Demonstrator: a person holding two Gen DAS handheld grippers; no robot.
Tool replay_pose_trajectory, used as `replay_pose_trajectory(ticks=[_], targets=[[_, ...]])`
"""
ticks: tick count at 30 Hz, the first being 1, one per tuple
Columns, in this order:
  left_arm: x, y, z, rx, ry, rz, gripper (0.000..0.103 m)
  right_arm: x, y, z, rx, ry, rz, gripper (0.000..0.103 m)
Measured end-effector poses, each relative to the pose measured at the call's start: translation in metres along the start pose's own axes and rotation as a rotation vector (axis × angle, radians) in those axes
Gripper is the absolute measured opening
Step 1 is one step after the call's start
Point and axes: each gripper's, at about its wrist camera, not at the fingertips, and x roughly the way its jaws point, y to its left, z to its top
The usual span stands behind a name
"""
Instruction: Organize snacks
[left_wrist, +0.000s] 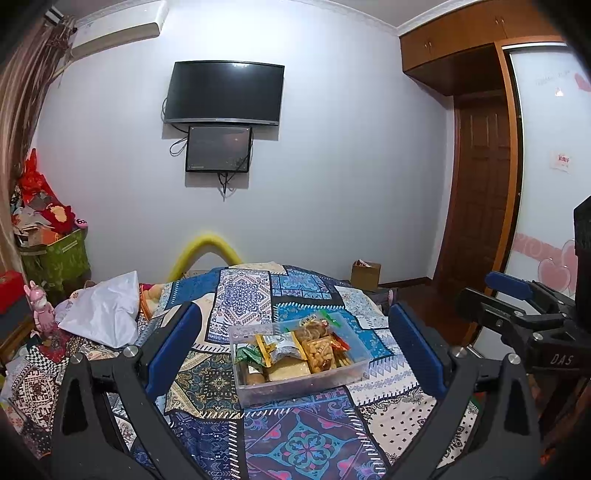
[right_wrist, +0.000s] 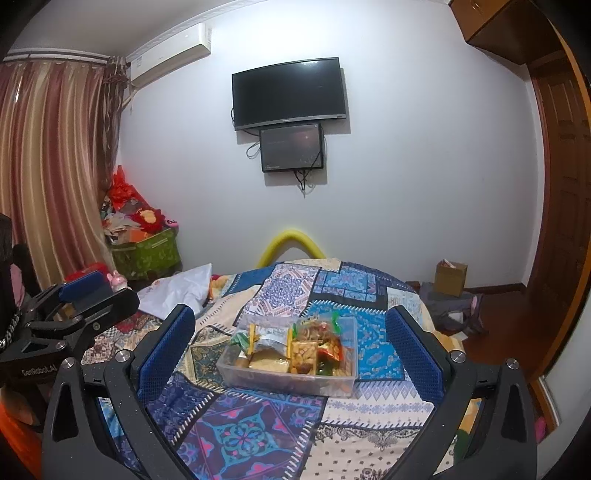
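A clear plastic box (left_wrist: 354, 367) sits on the patchwork bedspread (left_wrist: 295, 435) and holds several snack packets (left_wrist: 317, 350): orange crackers, a silver pouch, green wrappers. The box also shows in the right wrist view (right_wrist: 266, 380) with the snacks (right_wrist: 306, 347) inside. My left gripper (left_wrist: 295, 332) is open and empty, held back from the box, its blue pads either side of it in view. My right gripper (right_wrist: 291, 334) is open and empty, also short of the box. Each gripper appears at the edge of the other's view, the right one (left_wrist: 517, 295) and the left one (right_wrist: 85, 291).
A white pillow (left_wrist: 107, 314) lies on the bed's left side. A green bin of clutter (left_wrist: 55, 258) and curtains (right_wrist: 48, 166) stand at left. A cardboard box (right_wrist: 450, 277) and clothes lie on the floor at right, near a wooden door (left_wrist: 480, 192).
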Motion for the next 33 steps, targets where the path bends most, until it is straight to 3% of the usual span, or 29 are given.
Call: replay_pose_trajectory(ticks=[33], targets=[[0.0023, 0.0033, -0.0045, -0.014, 0.026, -0.009, 0.102, -0.0020, -0.0029, 0.0009, 0.013, 0.009, 0.000, 0.103]])
